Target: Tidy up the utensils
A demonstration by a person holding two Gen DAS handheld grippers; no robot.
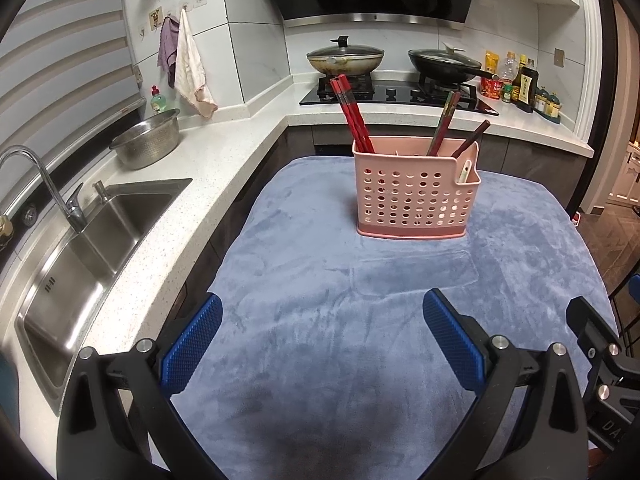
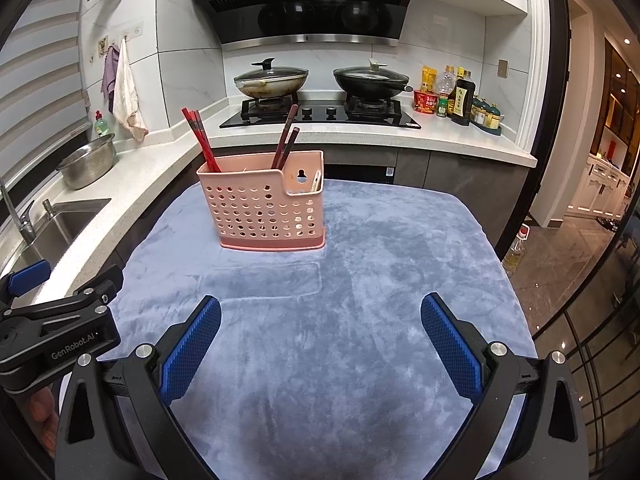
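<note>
A pink perforated utensil holder (image 1: 414,200) stands upright on a blue-grey cloth (image 1: 340,340); it also shows in the right wrist view (image 2: 264,210). Red chopsticks (image 1: 352,114) lean in its left side and darker chopsticks (image 1: 444,124) in its right side. A pale utensil handle (image 1: 465,171) sits in its front pocket. My left gripper (image 1: 322,312) is open and empty above the cloth, well short of the holder. My right gripper (image 2: 320,314) is open and empty, to the right of the left one.
A steel sink (image 1: 80,240) with a tap (image 1: 28,160) and a metal bowl (image 1: 146,144) lie on the left counter. Two lidded pans (image 2: 272,80) sit on the hob behind. Bottles (image 2: 460,96) stand at the back right. The floor drops off right of the cloth.
</note>
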